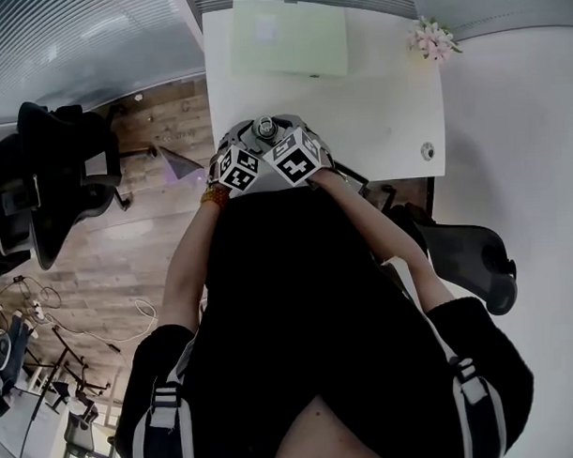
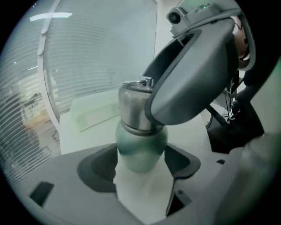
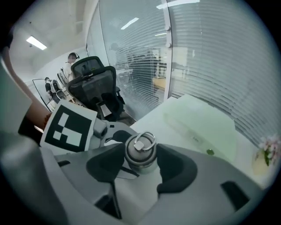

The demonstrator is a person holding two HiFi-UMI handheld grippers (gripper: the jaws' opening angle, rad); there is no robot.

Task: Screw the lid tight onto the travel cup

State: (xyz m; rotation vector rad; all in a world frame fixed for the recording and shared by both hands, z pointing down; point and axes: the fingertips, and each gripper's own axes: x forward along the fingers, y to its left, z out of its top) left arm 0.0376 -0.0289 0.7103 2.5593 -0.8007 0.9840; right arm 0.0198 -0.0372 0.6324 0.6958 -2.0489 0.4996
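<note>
The travel cup (image 2: 141, 147) has a pale green body and a steel lid (image 2: 134, 110) with a ring on top. In the head view it (image 1: 264, 130) stands at the near edge of the white table (image 1: 385, 98), between both grippers. My left gripper (image 2: 140, 169) is shut on the green body, a dark pad against each side. The right gripper's grey shell (image 2: 195, 83) reaches over the lid from the right. In the right gripper view the lid (image 3: 140, 151) sits between the pads of my right gripper (image 3: 140, 166), which press on its sides.
A pale green mat (image 1: 289, 37) lies at the table's far side, with a small pink flower bunch (image 1: 433, 38) at the far right corner. A small round object (image 1: 427, 151) sits near the right front edge. Black office chairs (image 1: 50, 175) (image 1: 470, 250) flank the table.
</note>
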